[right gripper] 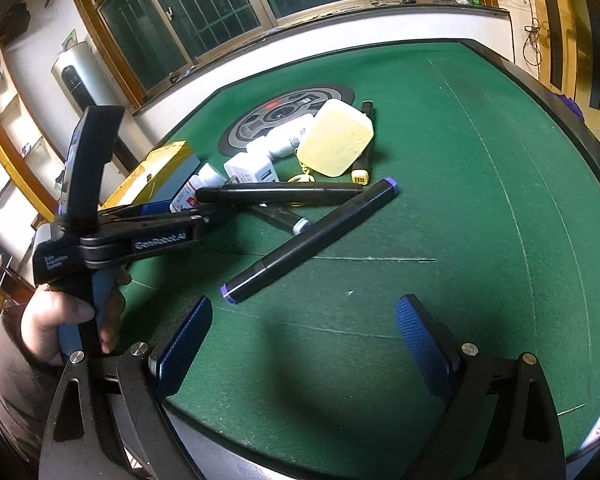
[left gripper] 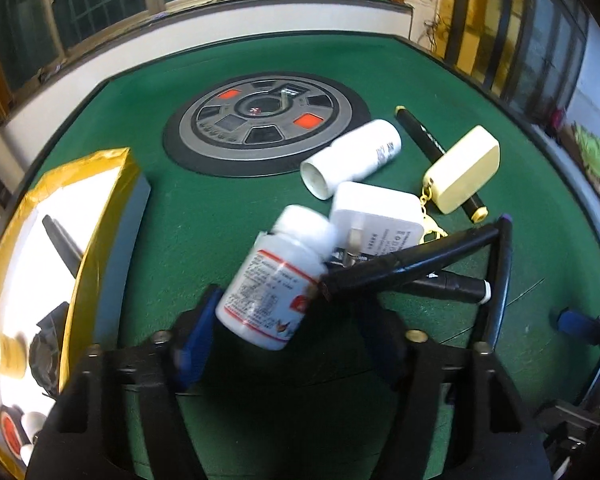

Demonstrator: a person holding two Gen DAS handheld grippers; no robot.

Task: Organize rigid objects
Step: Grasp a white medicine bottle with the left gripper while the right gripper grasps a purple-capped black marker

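Green felt covers the table (left gripper: 204,216), and low over it the left gripper (left gripper: 286,308) stands with its blue pads partly apart, straddling the base of a white pill bottle (left gripper: 276,280) with a red-and-white label. The bottle lies tilted, cap pointing to the far side. The left pad is just beside the bottle's wall, and whether it touches cannot be told through the blur; the right pad stands clear, with felt showing in the gap, so the claw is not clamped. A black marker (left gripper: 404,258) lies across the pile and its near end butts against the bottle's right side, crowding that pad. A hand (right gripper: 64,316) grips the handle of this gripper.

The right gripper (right gripper: 304,308) has its pads spread wide, with only bare felt between them. Just beyond its tips lies a purple-capped marker (right gripper: 312,240), slanting from near left to far right.

Behind the bottle sits a white charger plug (left gripper: 376,216), touching the cap. Farther off, a white tube (left gripper: 352,156) lies on its side at the edge of the round grey dial (left gripper: 268,128) set in the table. To the right, a pale yellow case (left gripper: 464,168) with a gold clasp rests on a yellow-capped marker (left gripper: 420,132). A marker with a white end (left gripper: 452,286) lies under the black one.

At the near left stands a yellow-taped box (left gripper: 100,208) with a few dark and pale items already inside
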